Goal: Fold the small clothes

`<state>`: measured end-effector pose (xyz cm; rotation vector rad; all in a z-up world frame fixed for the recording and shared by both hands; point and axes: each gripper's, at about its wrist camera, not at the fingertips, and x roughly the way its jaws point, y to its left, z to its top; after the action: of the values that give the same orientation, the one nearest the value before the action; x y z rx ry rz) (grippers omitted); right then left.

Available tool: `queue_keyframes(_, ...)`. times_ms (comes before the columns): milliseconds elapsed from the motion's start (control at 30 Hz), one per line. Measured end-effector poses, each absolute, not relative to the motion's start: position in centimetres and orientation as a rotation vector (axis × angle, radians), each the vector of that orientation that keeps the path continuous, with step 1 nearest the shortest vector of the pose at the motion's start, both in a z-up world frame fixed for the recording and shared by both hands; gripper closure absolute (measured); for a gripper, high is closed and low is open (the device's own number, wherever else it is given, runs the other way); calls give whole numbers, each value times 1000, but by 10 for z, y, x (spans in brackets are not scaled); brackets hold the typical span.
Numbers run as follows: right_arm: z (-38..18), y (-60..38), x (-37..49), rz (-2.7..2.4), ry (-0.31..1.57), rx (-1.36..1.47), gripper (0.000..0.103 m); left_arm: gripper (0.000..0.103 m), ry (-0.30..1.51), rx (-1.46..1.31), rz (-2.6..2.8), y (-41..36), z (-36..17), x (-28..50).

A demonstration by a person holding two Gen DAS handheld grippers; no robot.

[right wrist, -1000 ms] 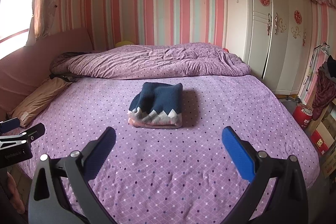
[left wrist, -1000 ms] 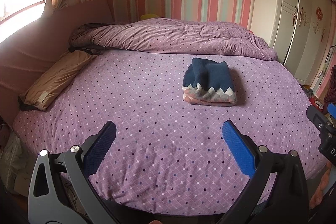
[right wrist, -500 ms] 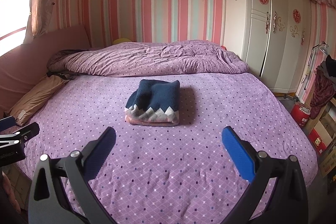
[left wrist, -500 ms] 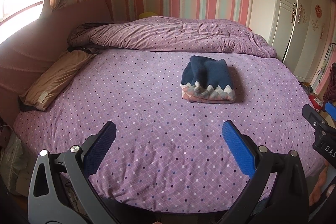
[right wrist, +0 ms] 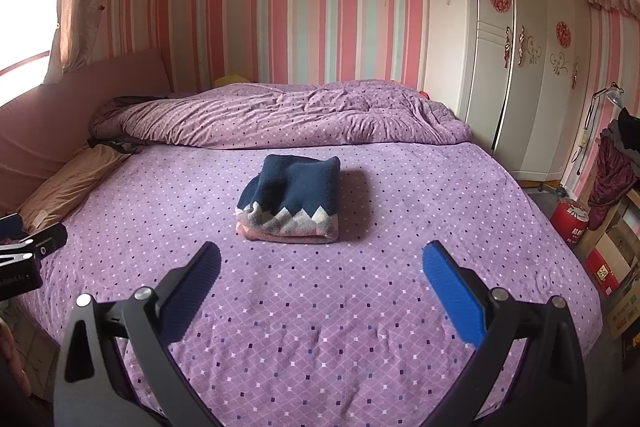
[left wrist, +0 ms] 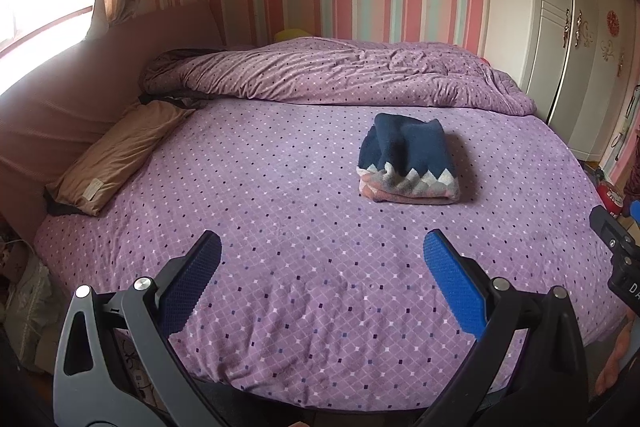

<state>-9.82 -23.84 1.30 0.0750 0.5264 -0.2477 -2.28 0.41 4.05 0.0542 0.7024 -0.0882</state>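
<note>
A folded small sweater, navy with a white, grey and pink zigzag band, lies in the middle of the purple dotted bed; it also shows in the right wrist view. My left gripper is open and empty, held over the near part of the bed, well short of the sweater. My right gripper is open and empty, also short of the sweater. The right gripper's body shows at the right edge of the left wrist view. The left gripper's body shows at the left edge of the right wrist view.
A rumpled purple duvet lies along the far side of the bed. A tan pillow rests against the pink headboard on the left. White wardrobes stand at the right, with boxes and a red canister on the floor.
Both grippers have drawn back and tilted up a little, so the sweater sits slightly farther off. Both stay open and empty. The sweater has not moved.
</note>
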Motion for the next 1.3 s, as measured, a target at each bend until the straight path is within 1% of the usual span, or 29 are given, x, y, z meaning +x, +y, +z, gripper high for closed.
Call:
queue_keyframes(367,14,-234,-97,-258,523,41,2,3,691,78,-67,3,40,-23)
queue_keyframes(833,14,-233,-98,-294,512,-21,2,3,736,38,-127,2,39,-23)
queue_keyframes(1067,14,-232,-98,-316,506,-48,2,3,698,58,-106,-1,47,-31)
queue_keyframes(1300,15,-231,-100,-321,501,-45,2,3,699,56,-109,0,48,-30)
